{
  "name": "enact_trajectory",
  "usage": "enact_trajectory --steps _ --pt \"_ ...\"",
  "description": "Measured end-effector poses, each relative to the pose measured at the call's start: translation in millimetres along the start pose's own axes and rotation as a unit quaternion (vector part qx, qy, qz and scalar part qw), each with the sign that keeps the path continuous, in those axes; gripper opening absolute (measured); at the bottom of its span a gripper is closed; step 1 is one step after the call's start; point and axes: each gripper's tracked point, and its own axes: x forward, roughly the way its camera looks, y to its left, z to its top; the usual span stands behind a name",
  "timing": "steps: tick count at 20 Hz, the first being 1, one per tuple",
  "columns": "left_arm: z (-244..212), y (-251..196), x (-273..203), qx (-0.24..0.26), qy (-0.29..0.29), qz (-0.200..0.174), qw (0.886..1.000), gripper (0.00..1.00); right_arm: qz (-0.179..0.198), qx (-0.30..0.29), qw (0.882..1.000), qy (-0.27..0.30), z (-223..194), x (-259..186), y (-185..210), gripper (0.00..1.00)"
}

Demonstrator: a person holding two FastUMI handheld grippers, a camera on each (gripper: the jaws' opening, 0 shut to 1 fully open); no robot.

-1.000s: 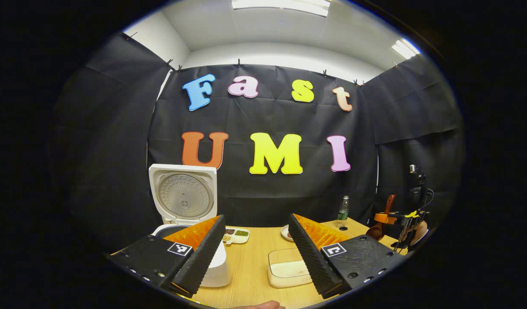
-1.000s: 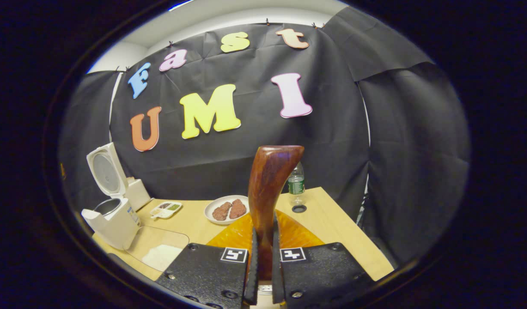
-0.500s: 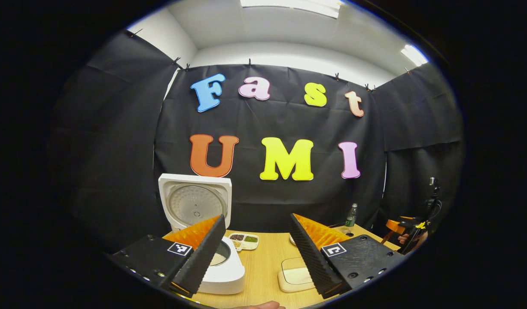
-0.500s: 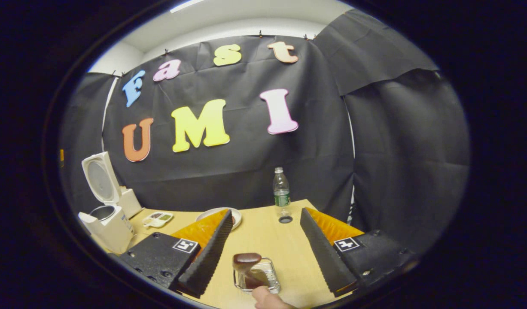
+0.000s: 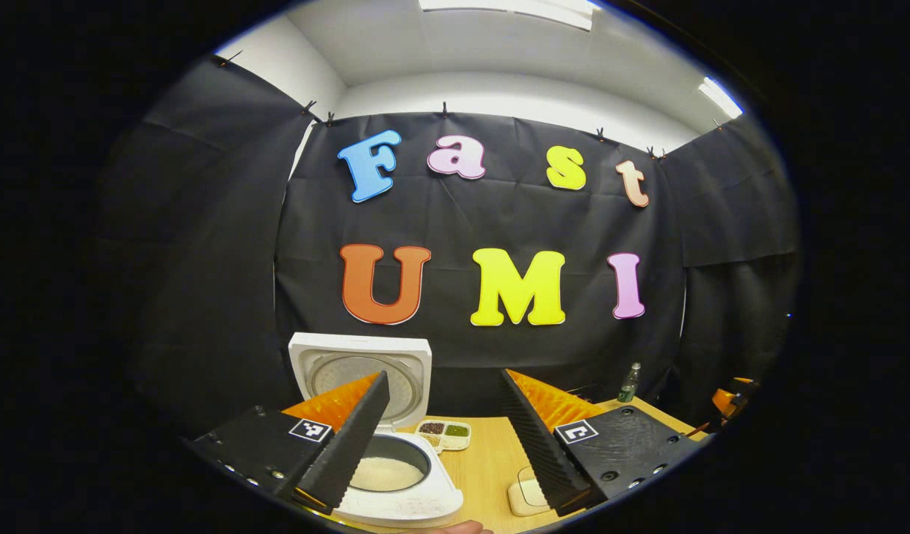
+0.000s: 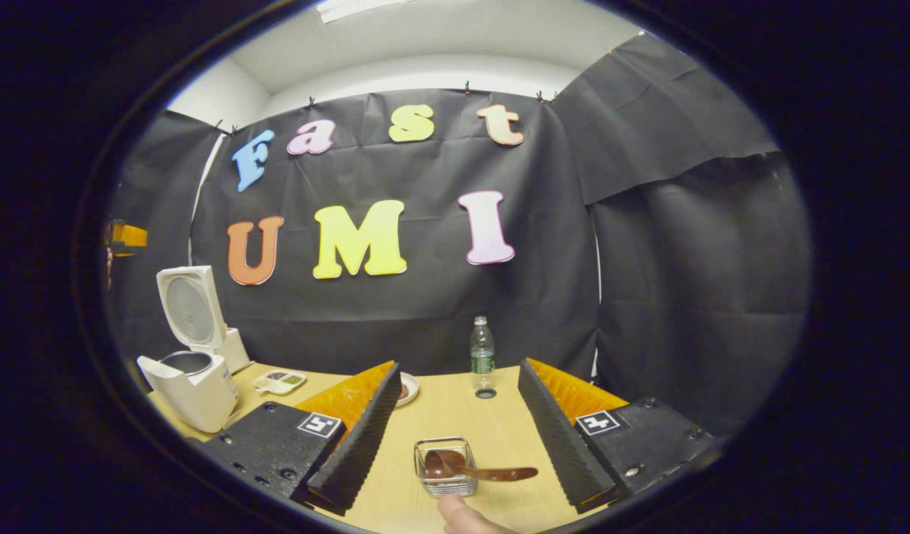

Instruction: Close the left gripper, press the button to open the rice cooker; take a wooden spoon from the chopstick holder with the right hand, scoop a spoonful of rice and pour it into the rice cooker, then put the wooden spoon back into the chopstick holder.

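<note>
Lying back in the chopstick holder [image 6: 445,466], the wooden spoon [image 6: 471,467] rests with its bowl inside the wire basket and its handle slanting out over the rim to the right, just above the counter [image 6: 455,411]. The right gripper [image 6: 459,426] hangs a little behind and above the holder with its jaws spread wide and nothing between them; a fingertip [image 6: 458,512] shows at the bottom edge of the right gripper view. Farther back stand a water bottle [image 6: 482,351] with its cap beside it, a plate [image 6: 406,389] partly hidden by the gripper's left finger, and a small divided dish [image 6: 279,381]. At the far left of the counter the rice cooker [image 6: 191,378] stands with its lid upright. In the left gripper view the left gripper [image 5: 443,434] is likewise wide open and empty, poised above the rice cooker [image 5: 395,482], whose pot holds white rice [image 5: 386,472]. A shallow container [image 5: 527,493] lies just to the cooker's right, partly hidden by the gripper's right finger.
</note>
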Motion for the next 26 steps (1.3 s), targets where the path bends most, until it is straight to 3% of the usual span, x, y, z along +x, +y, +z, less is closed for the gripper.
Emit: enact_trajectory --steps 4,9,14,19,26 --pt "14 14 32 0.007 0.01 0.015 1.0 0.94 0.027 0.015 0.999 0.01 -12 -22 14 0.99" --pt "40 37 86 0.014 -0.002 0.038 0.999 0.94 0.043 -0.011 0.999 0.014 -25 -27 28 1.0" --pt "28 75 144 0.016 -0.002 0.069 0.998 0.95 0.069 -0.013 0.997 0.007 -27 -30 42 0.96" --pt "4 95 199 -0.01 0.008 0.086 0.996 0.94 0.057 -0.012 0.998 0.002 -28 -38 38 1.0" --pt "-46 141 229 0.034 0.067 0.162 0.984 0.96 0.041 -0.01 0.999 0.015 -39 -45 27 0.96"
